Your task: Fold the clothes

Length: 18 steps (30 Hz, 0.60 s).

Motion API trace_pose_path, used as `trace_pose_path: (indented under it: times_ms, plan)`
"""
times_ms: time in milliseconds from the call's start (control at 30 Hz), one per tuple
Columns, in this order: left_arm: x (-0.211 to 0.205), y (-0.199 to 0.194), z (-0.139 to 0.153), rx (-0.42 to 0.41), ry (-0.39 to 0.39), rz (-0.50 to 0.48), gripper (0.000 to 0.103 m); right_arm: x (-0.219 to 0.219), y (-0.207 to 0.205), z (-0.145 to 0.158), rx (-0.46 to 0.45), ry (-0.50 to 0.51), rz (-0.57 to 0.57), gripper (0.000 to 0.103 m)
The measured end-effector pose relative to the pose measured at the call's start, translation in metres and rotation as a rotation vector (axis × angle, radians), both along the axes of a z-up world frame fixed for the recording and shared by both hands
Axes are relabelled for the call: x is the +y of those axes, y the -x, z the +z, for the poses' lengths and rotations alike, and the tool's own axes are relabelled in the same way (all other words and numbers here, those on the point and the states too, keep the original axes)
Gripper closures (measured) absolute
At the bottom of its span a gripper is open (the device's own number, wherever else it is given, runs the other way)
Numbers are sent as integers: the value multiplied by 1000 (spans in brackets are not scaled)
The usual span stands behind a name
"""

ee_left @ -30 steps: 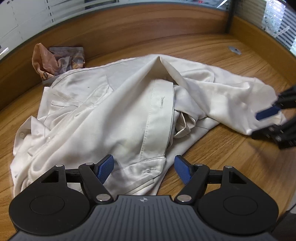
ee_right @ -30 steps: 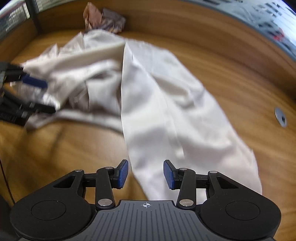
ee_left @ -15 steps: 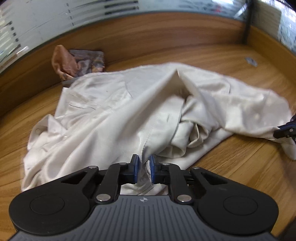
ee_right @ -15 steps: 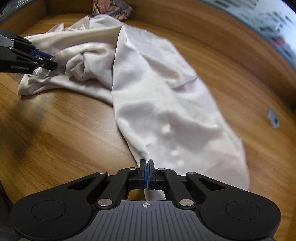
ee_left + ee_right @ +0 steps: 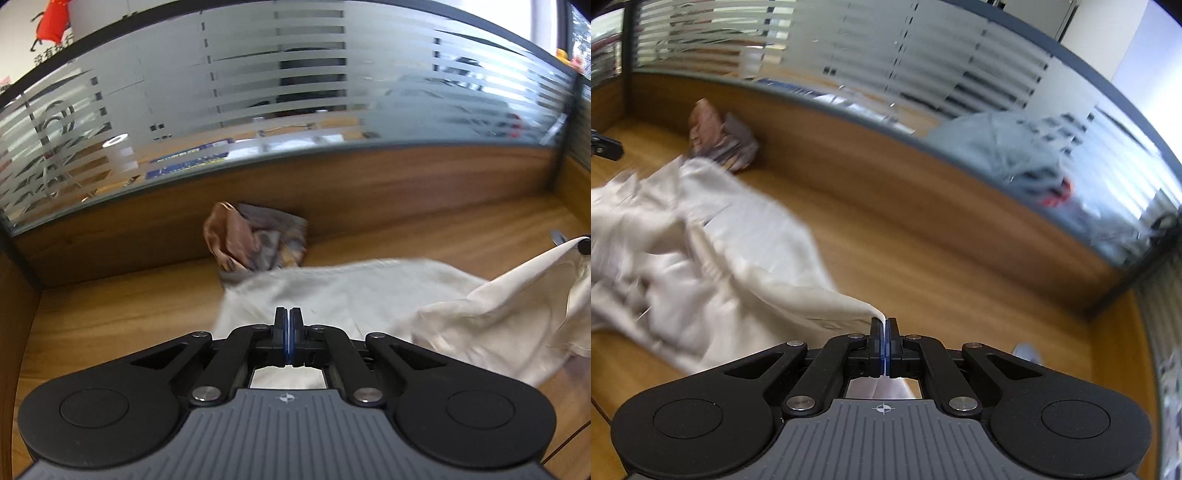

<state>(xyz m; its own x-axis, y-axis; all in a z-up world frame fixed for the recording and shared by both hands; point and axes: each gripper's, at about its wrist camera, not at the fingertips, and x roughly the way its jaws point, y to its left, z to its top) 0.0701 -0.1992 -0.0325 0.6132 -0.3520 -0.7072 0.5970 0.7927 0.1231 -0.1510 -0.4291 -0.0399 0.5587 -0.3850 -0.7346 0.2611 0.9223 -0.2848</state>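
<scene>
Left wrist view: left gripper (image 5: 289,320) clamped on the shirt (image 5: 354,291), pads pressed together, pale cloth visible through the gap behind them. Far right of that view, a corner of shirt pulled up taut toward the other tool. Right wrist view: right gripper (image 5: 883,325) likewise pinched shut on a shirt edge, a thin fold of cloth squeezed between the pads and rising to them in a stretched peak. Rest of the shirt draped in a blurred heap on the desk (image 5: 923,266), partly lifted, rear edge touching a crumpled patterned cloth (image 5: 255,240) against the back panel (image 5: 369,184).

Step in hand, by judgement: picking up and spreading, two edges gripped and raised to shake the shirt open before any fold. Folding proper not yet begun.

Next move likely calls for drawing both grips apart until the cloth hangs flat, then laying it down smooth, clear of the patterned cloth. Worth watching: bunched middle staying tangled, thin edge slipping from the right pads.
</scene>
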Motion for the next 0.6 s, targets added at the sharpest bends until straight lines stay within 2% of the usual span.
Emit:
trace_pose_path:
  times_ms: [133,267,300,367,400,433,467,600]
  plan:
    - [-8,-20,-6,44,-16,10,103,-26,-40,-12,35,27,-5,100]
    - [-8,-24,-16,102,-18,-14,102,-53,-71,-37,146,-10,-37,97]
    - [-7,-23,-19,120,-19,-26,102,-56,-74,-41,163,-27,-36,91]
    - [-4,-18,-23,141,-16,-52,100,-54,-75,-41,160,-63,-15,59]
    - [-2,-14,-25,149,-14,-67,99,-50,-74,-40,151,-82,0,52]
    - [0,-11,-27,157,-15,-82,94,-47,-73,-38,141,-100,15,48]
    - [2,-6,-28,163,-16,-96,87,-44,-72,-37,131,-118,29,48]
    - [10,8,-34,177,-33,-156,85,-20,-63,-32,105,-202,79,49]
